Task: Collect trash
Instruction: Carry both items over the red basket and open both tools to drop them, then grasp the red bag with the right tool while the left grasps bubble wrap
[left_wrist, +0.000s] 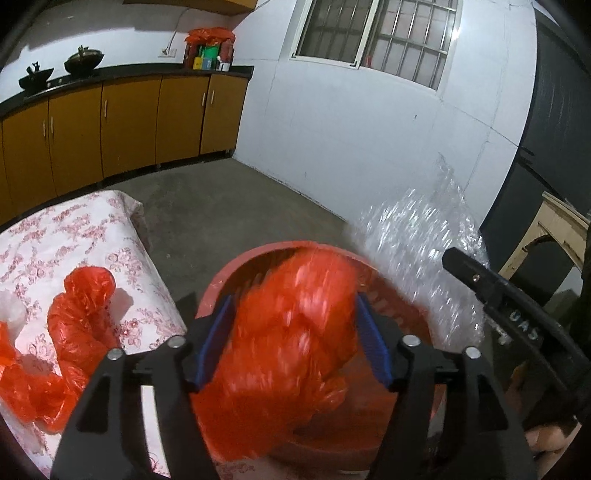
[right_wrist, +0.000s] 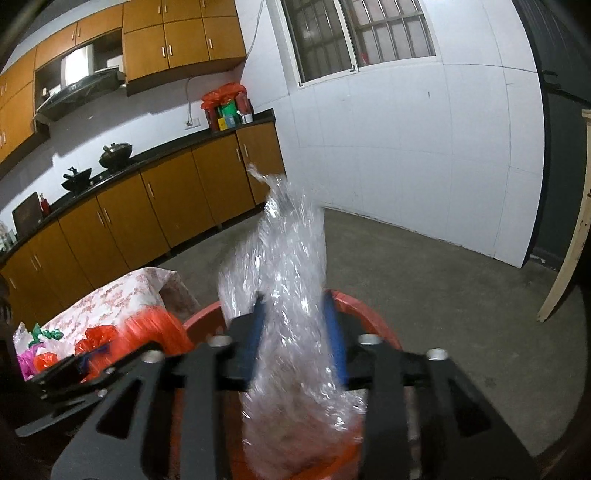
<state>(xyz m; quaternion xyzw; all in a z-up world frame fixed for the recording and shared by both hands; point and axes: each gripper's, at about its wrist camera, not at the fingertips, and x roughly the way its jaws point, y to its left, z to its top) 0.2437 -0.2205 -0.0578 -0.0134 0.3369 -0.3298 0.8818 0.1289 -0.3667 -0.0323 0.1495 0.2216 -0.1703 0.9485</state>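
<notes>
Crumpled red plastic bag (left_wrist: 291, 332), blurred, sits between the left gripper (left_wrist: 295, 336) pads over the red bin (left_wrist: 258, 254), long axis running away from cam; jaws apart, whether pads press it I can't tell; clear crinkly wrap (right_wrist: 288, 295) stands upright between the right gripper (right_wrist: 295, 332) pads, same doubt; another red bag (left_wrist: 74, 332) lies on floral tablecloth (left_wrist: 55, 236) left; white letters on the right tool's arm, unreadable.

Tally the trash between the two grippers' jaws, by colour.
Red bag: 1
Clear plastic: 1
Total: 2
</notes>
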